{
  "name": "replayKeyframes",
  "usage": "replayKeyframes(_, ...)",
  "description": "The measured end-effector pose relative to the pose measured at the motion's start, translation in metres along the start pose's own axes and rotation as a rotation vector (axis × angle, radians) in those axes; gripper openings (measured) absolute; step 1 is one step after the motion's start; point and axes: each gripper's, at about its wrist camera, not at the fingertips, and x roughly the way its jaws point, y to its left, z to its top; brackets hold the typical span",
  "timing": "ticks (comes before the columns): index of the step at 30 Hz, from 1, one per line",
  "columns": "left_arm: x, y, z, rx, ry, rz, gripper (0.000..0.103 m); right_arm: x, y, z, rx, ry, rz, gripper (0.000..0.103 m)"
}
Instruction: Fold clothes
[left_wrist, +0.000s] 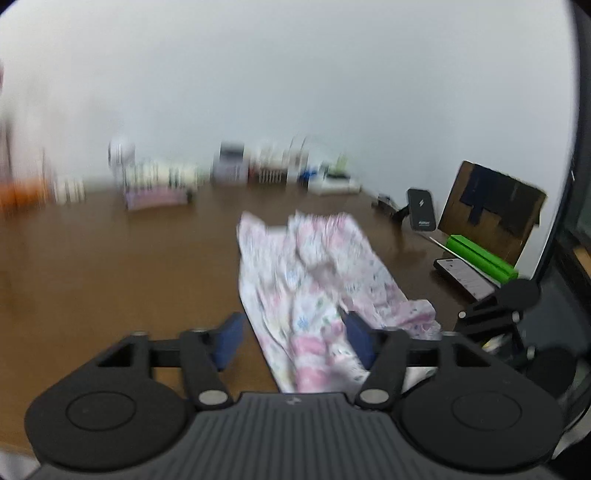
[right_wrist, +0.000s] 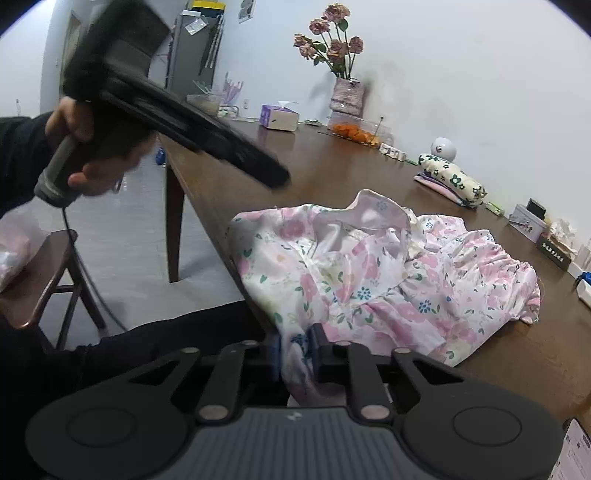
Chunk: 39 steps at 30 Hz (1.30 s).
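Nearest me: right gripper (right_wrist: 295, 350), jaws nearly closed, pinching near hem of floral garment (right_wrist: 369, 273) at table (right_wrist: 258, 162) edge, my guess to anchor that corner for first fold. Garment crumpled, heaped on brown table near front edge, nothing folded yet. Left gripper (left_wrist: 291, 339) spread wide, cloth lying between pads but not pressed, holding nothing; I judge it lining up second grab. Folded pile (right_wrist: 452, 181) far back
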Motion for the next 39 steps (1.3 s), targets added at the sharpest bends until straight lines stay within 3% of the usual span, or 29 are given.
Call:
replayKeyframes(2, -0.014, -0.019, -0.005, 0.139, -0.04, -0.025, 0.076, -0.005, -0.006, -0.001, 0.015, -0.002, 0.031, 0.01)
replayKeyframes(6, -0.016, -0.047, -0.027, 0.325, -0.09, -0.08, 0.077, -0.021, -0.026, -0.001, 0.083, -0.032, 0.11, 0.008)
replayKeyframes(8, -0.012, -0.064, -0.043, 0.492, -0.118, -0.044, 0.077, -0.029, -0.038, 0.001, 0.113, -0.048, 0.15, 0.007)
replayKeyframes(11, -0.002, -0.081, -0.072, 0.754, -0.244, 0.058, 0.081, -0.039, -0.054, 0.003, 0.148, -0.063, 0.219, 0.007)
replayKeyframes(14, 0.013, -0.087, -0.094, 0.95, -0.304, 0.059, 0.085, -0.047, -0.066, 0.005, 0.188, -0.074, 0.3, 0.006)
replayKeyframes(16, 0.021, -0.087, -0.097, 0.986, -0.307, 0.021, 0.085, -0.048, -0.074, 0.007, 0.204, -0.072, 0.346, 0.006)
replayKeyframes(17, 0.024, -0.086, -0.095, 0.987, -0.309, -0.001, 0.084, -0.049, -0.077, 0.007, 0.21, -0.069, 0.365, 0.006)
replayKeyframes(18, 0.026, -0.085, -0.091, 0.979, -0.309, -0.023, 0.077, -0.049, -0.08, 0.008, 0.216, -0.066, 0.385, 0.006)
replayKeyframes(22, 0.042, -0.075, -0.058, 0.842, -0.184, -0.185, 0.025, -0.049, -0.085, 0.01, 0.221, -0.043, 0.42, 0.006)
replayKeyframes(23, 0.046, -0.072, -0.05, 0.793, -0.139, -0.226, 0.02, -0.048, -0.084, 0.011, 0.21, -0.035, 0.391, 0.009)
replayKeyframes(25, 0.056, -0.062, -0.033, 0.677, -0.063, -0.298, 0.016, -0.05, -0.081, 0.014, 0.195, -0.025, 0.296, 0.024)
replayKeyframes(27, 0.064, -0.049, -0.017, 0.557, -0.007, -0.36, 0.016, -0.06, -0.069, 0.007, 0.127, -0.081, 0.202, 0.073)
replayKeyframes(29, 0.069, -0.039, -0.005, 0.472, 0.026, -0.417, 0.016, -0.07, -0.058, 0.0, 0.058, -0.138, 0.109, 0.087)
replayKeyframes(33, 0.077, -0.026, 0.012, 0.389, 0.12, -0.556, 0.016, -0.072, -0.036, -0.022, -0.134, -0.219, -0.034, 0.087)
replayKeyframes(36, 0.079, -0.018, 0.021, 0.357, 0.19, -0.631, 0.015, -0.057, -0.037, -0.031, -0.206, -0.236, -0.094, 0.079)
replayKeyframes(39, 0.084, -0.008, 0.026, 0.29, 0.276, -0.719, 0.015, -0.043, -0.054, -0.028, -0.147, -0.2, 0.042, 0.05)
